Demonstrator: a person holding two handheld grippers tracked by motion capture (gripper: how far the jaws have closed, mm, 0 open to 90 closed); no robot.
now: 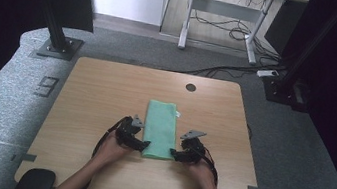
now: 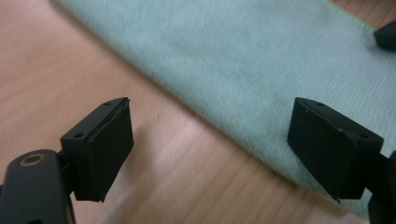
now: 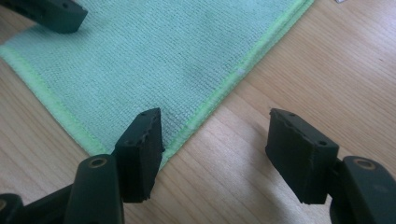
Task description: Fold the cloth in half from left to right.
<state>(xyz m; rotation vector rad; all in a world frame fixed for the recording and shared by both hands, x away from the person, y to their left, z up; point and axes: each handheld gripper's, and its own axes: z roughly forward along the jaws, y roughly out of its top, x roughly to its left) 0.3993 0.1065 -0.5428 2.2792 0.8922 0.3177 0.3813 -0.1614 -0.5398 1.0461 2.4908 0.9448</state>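
Your two hands are holding each hand-held gripper, left (image 1: 144,146) and right (image 1: 174,153), jaws apart, beside the green cloth's (image 1: 160,126) near corners, its length running away from you.

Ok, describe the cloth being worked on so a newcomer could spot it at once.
On the wooden table, look at the near middle, between the two hands. The green cloth lies flat there, folded into a narrow strip running away from the person. It is the only soft, coloured thing on the bare wood.
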